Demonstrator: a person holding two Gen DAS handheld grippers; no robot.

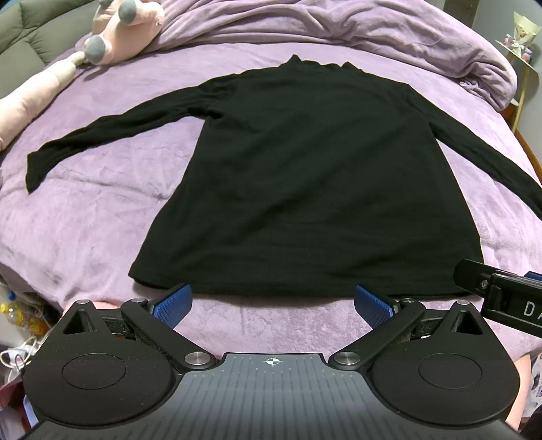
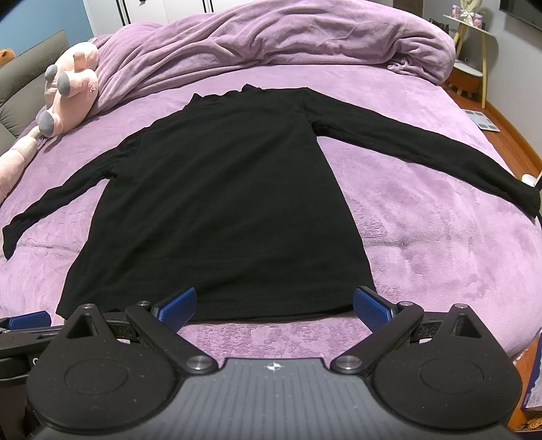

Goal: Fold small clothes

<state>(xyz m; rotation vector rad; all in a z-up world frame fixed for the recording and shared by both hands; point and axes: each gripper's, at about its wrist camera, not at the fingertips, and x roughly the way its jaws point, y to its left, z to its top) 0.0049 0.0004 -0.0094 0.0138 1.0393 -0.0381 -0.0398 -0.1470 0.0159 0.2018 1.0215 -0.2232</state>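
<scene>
A black long-sleeved top lies flat on the purple bed, both sleeves spread out, collar at the far end and hem nearest me. It also shows in the right wrist view. My left gripper is open, its blue pads just short of the hem. My right gripper is open too, its blue pads at the hem's right part. The right gripper's body shows at the right edge of the left wrist view.
A purple bedsheet covers the bed, with a bunched purple duvet at the far end. A pink plush toy lies far left. A small shelf stand and the wooden floor are beyond the bed's right side.
</scene>
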